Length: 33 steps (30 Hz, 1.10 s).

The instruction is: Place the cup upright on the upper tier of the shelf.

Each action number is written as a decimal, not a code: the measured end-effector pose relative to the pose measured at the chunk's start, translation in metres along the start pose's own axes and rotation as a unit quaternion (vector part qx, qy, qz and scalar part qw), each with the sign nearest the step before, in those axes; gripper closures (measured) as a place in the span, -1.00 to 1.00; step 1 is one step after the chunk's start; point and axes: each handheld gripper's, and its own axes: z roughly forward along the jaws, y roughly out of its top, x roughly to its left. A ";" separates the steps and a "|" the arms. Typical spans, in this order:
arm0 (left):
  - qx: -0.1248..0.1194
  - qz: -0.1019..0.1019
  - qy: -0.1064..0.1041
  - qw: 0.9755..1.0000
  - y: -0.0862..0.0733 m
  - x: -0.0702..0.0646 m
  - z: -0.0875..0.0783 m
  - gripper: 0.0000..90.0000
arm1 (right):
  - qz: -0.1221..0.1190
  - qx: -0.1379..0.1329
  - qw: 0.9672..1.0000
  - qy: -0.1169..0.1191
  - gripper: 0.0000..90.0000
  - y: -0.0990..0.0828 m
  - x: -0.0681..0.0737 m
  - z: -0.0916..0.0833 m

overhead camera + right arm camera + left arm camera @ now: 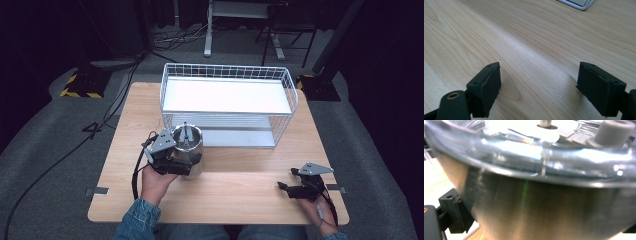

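My left gripper [172, 159] clamps the steel canister [189, 145], which stands on the table [240, 185] just before the wire rack [227, 107] ahead. My right gripper [546, 87] rests wide, empty. Next, probably lifting it onto a shelf, keeping it upright.

Overhead light falls brightly on the pale wooden table [240, 180] and blows out the white shelf of the white wire basket [227, 95], while the surrounding floor stays dim. The round steel canister with a clear lid [544, 207] is blurred and streaked with glare. Soft shadows lie beside the black jaws.
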 end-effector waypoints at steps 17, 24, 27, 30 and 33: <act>-0.030 0.016 -0.021 0.999 0.059 0.000 -0.008 -0.92 | -0.001 0.000 1.000 0.000 -0.56 0.000 0.000 0.000; -0.041 0.016 -0.030 0.999 0.082 -0.001 -0.004 -0.92 | -0.001 -0.001 1.000 -0.001 -0.56 0.000 0.000 0.000; -0.046 0.017 -0.036 0.998 0.093 -0.002 -0.001 -0.92 | -0.001 -0.001 1.000 -0.001 -0.56 0.000 0.000 0.000; -0.048 0.016 -0.041 0.998 0.102 -0.002 0.002 -0.92 | -0.001 0.000 1.000 -0.001 -0.56 0.000 0.000 0.000; -0.052 0.019 -0.040 0.998 0.113 -0.003 0.005 -0.92 | -0.001 0.000 1.000 -0.002 -0.56 0.000 0.000 0.000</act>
